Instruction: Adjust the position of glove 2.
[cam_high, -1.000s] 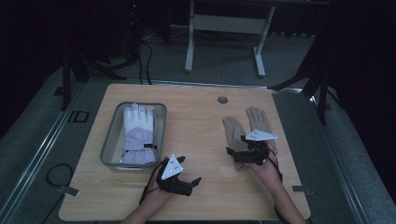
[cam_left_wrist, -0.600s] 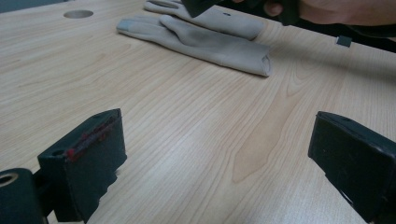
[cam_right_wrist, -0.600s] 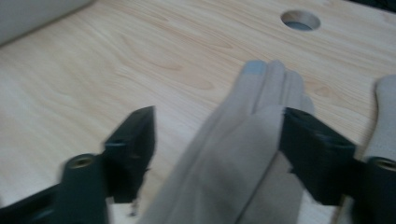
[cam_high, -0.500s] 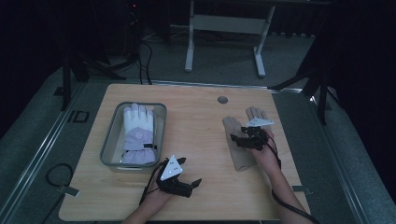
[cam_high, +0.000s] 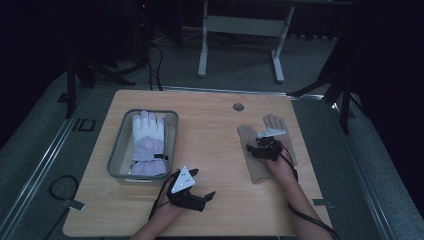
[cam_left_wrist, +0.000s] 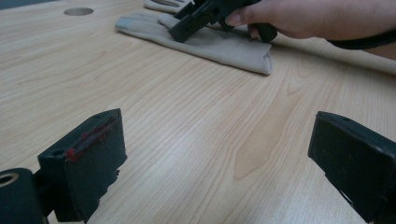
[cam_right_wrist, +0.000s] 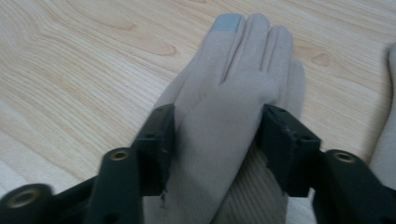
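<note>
Two beige gloves lie at the table's right. My right gripper (cam_high: 255, 146) sits on the nearer, left beige glove (cam_high: 252, 169), pointing along it toward its fingers. In the right gripper view the jaws press both sides of a raised fold of this glove (cam_right_wrist: 243, 56), so the right gripper (cam_right_wrist: 217, 135) is shut on it. The second beige glove (cam_high: 276, 123) lies just beyond, at the right edge (cam_right_wrist: 390, 140) of that view. My left gripper (cam_high: 204, 182) rests near the front edge, open and holding nothing (cam_left_wrist: 217, 154); its view shows the right gripper (cam_left_wrist: 182, 30) on the glove (cam_left_wrist: 224, 46).
A grey tray (cam_high: 117, 150) at the left holds a white and lavender glove (cam_high: 147, 140). A round hole (cam_high: 238, 107) is set in the tabletop near the far edge. Bare wood lies between the tray and the beige gloves.
My right gripper moved forward and left over the beige gloves and settled on the left one, with its jaws against the fabric. The left gripper stayed put.
</note>
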